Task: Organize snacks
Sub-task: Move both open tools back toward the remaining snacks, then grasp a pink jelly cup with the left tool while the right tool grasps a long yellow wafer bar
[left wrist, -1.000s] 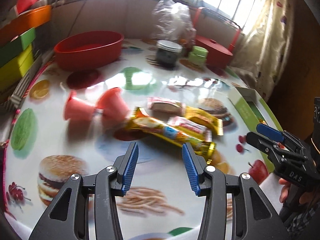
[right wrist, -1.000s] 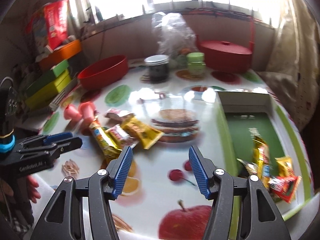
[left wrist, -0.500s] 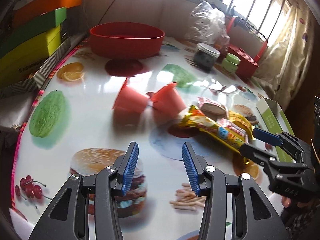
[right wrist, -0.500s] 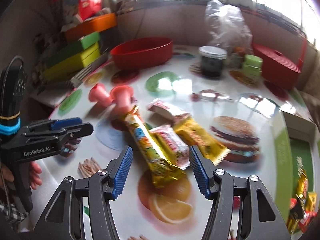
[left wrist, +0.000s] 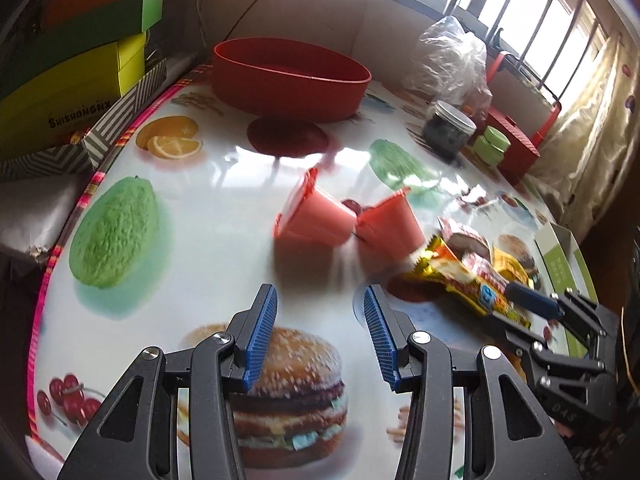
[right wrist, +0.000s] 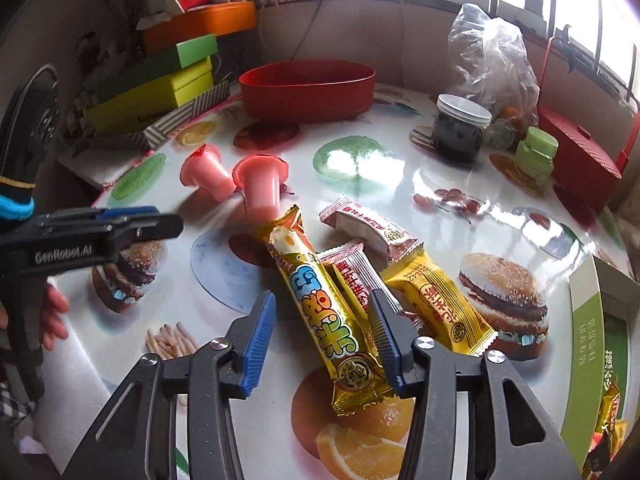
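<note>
Right wrist view: the right gripper [right wrist: 322, 346], fingers spread, straddles the long yellow snack bar [right wrist: 326, 314] mid-table, apparently the pick-up step, needing a close and lift toward the green box [right wrist: 586, 344] at the right edge; the left gripper [left wrist: 320, 338] hangs released.

Left gripper [left wrist: 320, 334]: black plastic arms with cut-out slots, silver round screws at the joints, blue ribbed pads [left wrist: 260, 338] on the finger faces. White lettering "GenRobot.AI" on its side in the right wrist view. Right gripper [right wrist: 322, 340]: same build, letters "DAS" on the body. Bare fingers [right wrist: 54, 312] under the left handle; black cuff with blue band [right wrist: 16, 204]; checked sleeve below.
</note>
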Demonstrator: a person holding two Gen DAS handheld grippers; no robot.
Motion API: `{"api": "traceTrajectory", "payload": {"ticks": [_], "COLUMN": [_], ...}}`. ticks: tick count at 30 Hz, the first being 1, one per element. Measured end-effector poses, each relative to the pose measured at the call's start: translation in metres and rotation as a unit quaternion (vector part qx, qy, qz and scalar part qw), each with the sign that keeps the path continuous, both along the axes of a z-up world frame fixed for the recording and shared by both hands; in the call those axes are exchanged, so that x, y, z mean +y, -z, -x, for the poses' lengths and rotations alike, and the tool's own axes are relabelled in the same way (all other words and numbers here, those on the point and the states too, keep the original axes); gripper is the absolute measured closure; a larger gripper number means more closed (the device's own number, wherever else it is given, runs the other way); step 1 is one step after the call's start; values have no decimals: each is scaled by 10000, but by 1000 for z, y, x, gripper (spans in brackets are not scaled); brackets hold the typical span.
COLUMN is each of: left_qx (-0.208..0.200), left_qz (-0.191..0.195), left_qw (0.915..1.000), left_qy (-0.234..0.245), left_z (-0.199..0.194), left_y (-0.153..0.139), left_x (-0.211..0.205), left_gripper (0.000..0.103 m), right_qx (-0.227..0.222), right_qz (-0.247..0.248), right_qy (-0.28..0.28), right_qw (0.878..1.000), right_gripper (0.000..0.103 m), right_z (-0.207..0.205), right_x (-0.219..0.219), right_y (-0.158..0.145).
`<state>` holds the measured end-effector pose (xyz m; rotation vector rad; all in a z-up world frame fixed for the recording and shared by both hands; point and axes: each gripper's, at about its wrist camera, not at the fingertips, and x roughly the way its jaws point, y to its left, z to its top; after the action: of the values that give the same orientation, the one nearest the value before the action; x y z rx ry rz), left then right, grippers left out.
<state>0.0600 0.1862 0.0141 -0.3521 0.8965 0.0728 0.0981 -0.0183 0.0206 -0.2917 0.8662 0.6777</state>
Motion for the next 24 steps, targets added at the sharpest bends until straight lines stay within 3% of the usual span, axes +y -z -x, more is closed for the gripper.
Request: {"api": "traceTrajectory", "payload": {"ticks": [12,17,24], "left_qx": [-19,45,118], "left_qz": [442,584,746], "left_qw": [9969,9951,9930], "left_qy": [-644,-798,-909], "left_z": [-35,-47,-61], "left_y": [-5,-1,5], "left_x": [27,29,27], "left_gripper": [56,56,56], "right_qx": [118,119,155], "right_qz": [162,210,162], "right_qy": [-68,25,56], "right_qw": [9998,9997,9997], "right_gripper": [59,72,76], "right_z": [1,0,-1], "right_x": [5,5,4], "right_y": [9,12,13]}}
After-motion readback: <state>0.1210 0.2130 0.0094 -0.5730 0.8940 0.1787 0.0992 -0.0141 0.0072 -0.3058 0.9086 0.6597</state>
